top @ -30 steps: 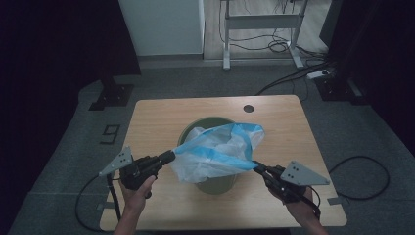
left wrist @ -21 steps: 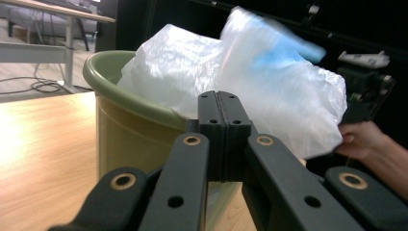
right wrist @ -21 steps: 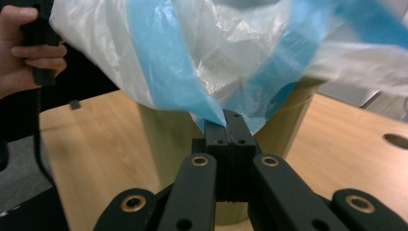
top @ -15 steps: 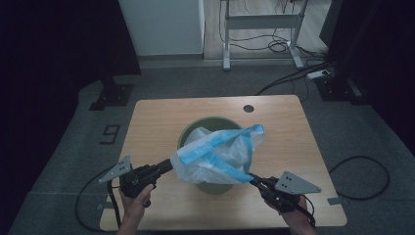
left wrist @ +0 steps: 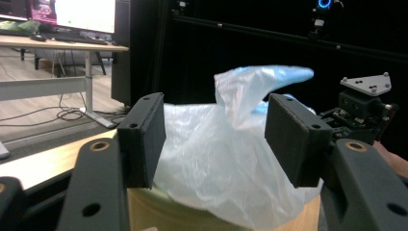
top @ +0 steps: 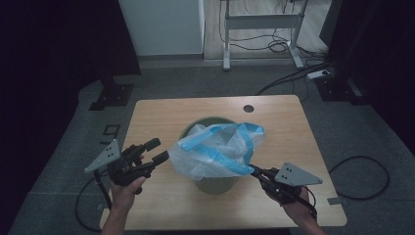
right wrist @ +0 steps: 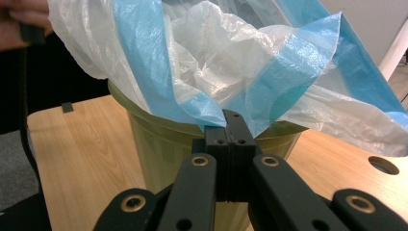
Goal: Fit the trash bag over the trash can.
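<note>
The right gripper (top: 255,172) is clenched on the edge of the plastic bag (top: 215,152); in the right gripper view its jaws stand pressed together with the blue band of the bag (right wrist: 202,108) pinched between them, just in front of the bin's rim. The left gripper (top: 156,152) is released, its jaws wide apart and holding nothing. In the left gripper view the bag (left wrist: 226,159) shows between the two jaws but farther off, so it is apart from them, not touched.

The green bin (top: 215,183) stands upright near the middle of the table (top: 161,110), and I take it as the landmark. The bag lies loosely over the bin's mouth, partly inside and partly spilling toward the person's side. Its long axis runs across the bin from left to right, with the blue band (top: 230,164) going down toward the right gripper.

From the left gripper the free edge of the bag lies straight ahead, toward the bin, near but not reached. The left gripper is the nearer one to this loose left side. In my judgement the coming move depends on this gap: the left gripper should go forward to the bag's left edge and close on it, so both sides can be pulled over the bin's rim.
</note>
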The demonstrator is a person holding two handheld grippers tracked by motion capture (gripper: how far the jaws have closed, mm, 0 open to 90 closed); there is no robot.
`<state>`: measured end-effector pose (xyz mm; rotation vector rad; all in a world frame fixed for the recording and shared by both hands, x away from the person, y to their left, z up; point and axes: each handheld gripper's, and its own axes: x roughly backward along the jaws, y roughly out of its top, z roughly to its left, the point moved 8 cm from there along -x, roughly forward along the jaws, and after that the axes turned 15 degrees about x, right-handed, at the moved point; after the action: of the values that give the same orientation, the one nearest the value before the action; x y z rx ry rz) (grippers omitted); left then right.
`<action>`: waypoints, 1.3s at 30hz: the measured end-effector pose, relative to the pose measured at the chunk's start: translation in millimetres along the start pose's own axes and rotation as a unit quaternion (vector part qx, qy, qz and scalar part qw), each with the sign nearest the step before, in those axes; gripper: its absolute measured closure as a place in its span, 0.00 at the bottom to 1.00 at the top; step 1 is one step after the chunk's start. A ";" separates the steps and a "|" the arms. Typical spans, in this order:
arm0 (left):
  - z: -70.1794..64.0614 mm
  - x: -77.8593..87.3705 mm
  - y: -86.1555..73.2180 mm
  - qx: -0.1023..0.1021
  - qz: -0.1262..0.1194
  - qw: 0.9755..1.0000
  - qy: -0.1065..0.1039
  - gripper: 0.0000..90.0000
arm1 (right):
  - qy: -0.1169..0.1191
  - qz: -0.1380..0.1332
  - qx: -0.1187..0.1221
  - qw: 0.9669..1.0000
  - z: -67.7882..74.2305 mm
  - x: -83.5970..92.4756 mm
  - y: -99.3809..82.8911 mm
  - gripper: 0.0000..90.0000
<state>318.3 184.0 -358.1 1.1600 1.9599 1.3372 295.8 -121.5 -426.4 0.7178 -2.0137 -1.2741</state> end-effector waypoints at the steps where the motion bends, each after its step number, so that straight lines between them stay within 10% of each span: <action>1: -1.6 -2.2 3.5 -0.002 0.006 1.000 -0.006 0.42 | 0.000 0.001 0.001 1.000 -0.4 -0.2 0.3 0.99; 12: -12.1 -47.8 8.9 -0.032 0.100 0.994 -0.024 0.25 | 0.000 0.002 0.005 1.000 -3.1 -2.3 4.7 0.99; 20: -8.9 -65.4 13.3 -0.070 0.084 0.994 0.024 0.89 | -0.005 0.009 0.012 1.000 -2.4 -2.8 1.6 0.99; 26: 3.4 -58.1 16.6 -0.038 0.043 0.998 0.037 0.99 | -0.006 0.018 0.025 1.000 -0.2 -1.1 -2.9 0.99; 39: 6.6 -21.6 -26.4 0.008 0.036 0.999 0.002 0.98 | 0.018 0.015 0.037 0.999 14.3 -1.1 -3.3 0.99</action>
<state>324.8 164.7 -386.2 1.2481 1.9527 1.3630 286.0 -113.8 -434.3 0.7362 -2.0450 -1.1665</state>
